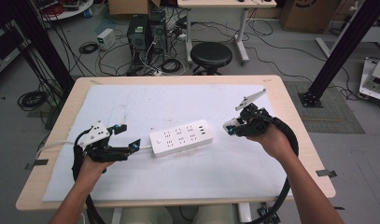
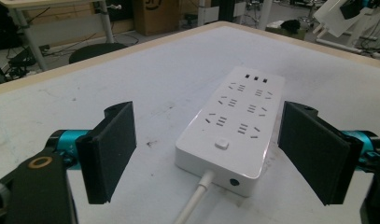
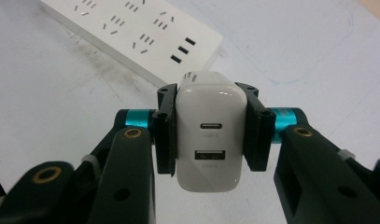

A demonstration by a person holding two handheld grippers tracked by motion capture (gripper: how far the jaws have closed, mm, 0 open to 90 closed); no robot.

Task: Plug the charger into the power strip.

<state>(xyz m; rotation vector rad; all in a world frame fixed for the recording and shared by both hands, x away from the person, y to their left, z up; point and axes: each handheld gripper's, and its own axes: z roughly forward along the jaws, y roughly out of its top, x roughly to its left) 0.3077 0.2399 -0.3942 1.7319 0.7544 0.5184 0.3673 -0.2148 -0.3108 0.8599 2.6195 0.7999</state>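
With the white charger point(image 3: 207, 135) clamped between the right gripper's point(image 3: 207, 133) jaws just off the far end of the power strip point(image 1: 180, 137) lying mid-table, the left gripper point(image 2: 206, 154), jaws apart astride the strip's cord end, should probably close to steady it before the plug goes in.

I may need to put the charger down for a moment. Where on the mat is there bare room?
The white mat is bare behind the power strip, up to the far edge, and in front of it toward the person. It is tight at the strip's ends: the left tongs at its cable end, the right tongs holding the charger at the other.
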